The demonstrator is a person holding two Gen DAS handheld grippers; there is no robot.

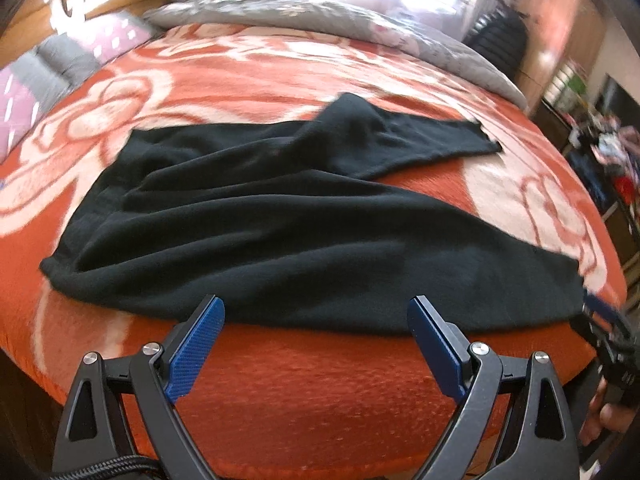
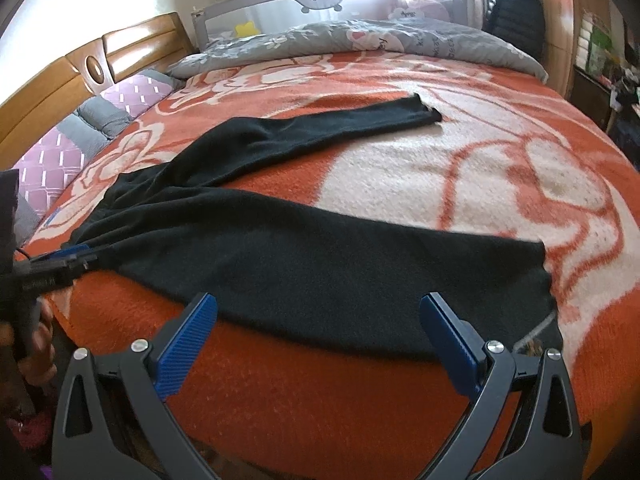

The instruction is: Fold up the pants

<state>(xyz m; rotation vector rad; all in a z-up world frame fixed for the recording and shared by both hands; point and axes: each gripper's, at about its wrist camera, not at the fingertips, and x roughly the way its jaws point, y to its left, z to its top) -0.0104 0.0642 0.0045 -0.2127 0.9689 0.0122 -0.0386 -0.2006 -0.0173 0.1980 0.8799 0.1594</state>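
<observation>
Blanket (image 2: pixel 400 184) round pants (image 2: pixel 304 264) lies open; pillows (image 2: pixel 60 156) & duvet (image 2: pixel 360 40) hem far edges.

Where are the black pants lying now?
In both wrist views the black pants lie spread on the orange flowered blanket, near the bed's front edge, just ahead of both open grippers.

One pair of black pants (image 1: pixel 280 216) lies on one bed (image 1: pixel 320 392). Two grippers, left gripper (image 1: pixel 316 344) and right gripper (image 2: pixel 318 344). One grey quilt (image 2: pixel 360 40).
</observation>
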